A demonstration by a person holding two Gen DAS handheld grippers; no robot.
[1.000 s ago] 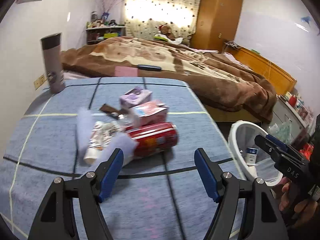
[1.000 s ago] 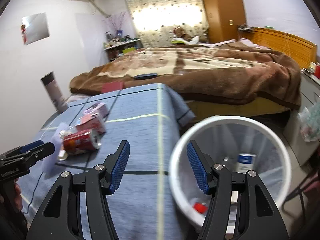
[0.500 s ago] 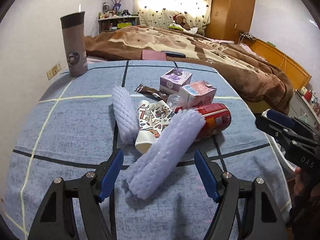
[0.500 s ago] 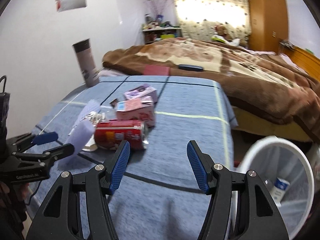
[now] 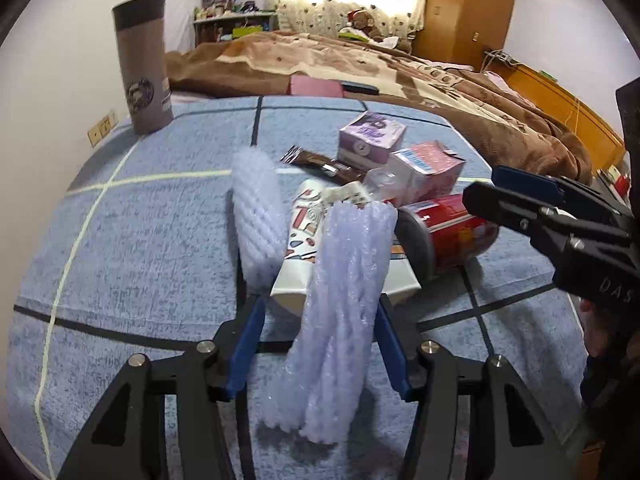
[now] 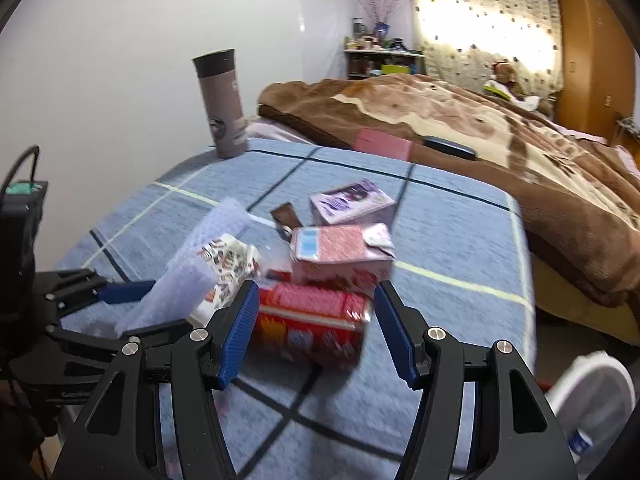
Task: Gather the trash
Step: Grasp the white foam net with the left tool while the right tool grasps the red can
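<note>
Closing left claw around foam sleeve; right claw agape beside can.

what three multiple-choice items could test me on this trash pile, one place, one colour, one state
1. Where does the tall grey tumbler stand?
A. far corner of the blue cloth-covered table
B. inside the white bin
C. on the bed

2. What colour is the crushed drink can lying on its side?
A. green
B. red
C. yellow

3. What lies between the fingers of the left hand-held gripper?
A. the pink carton
B. nothing
C. a pale lilac foam-net sleeve

Answers: 1 A, it stands upright at the far edge by the wall. 2 B, its body is red. 3 C, the sleeve runs between the blue pads.
</note>
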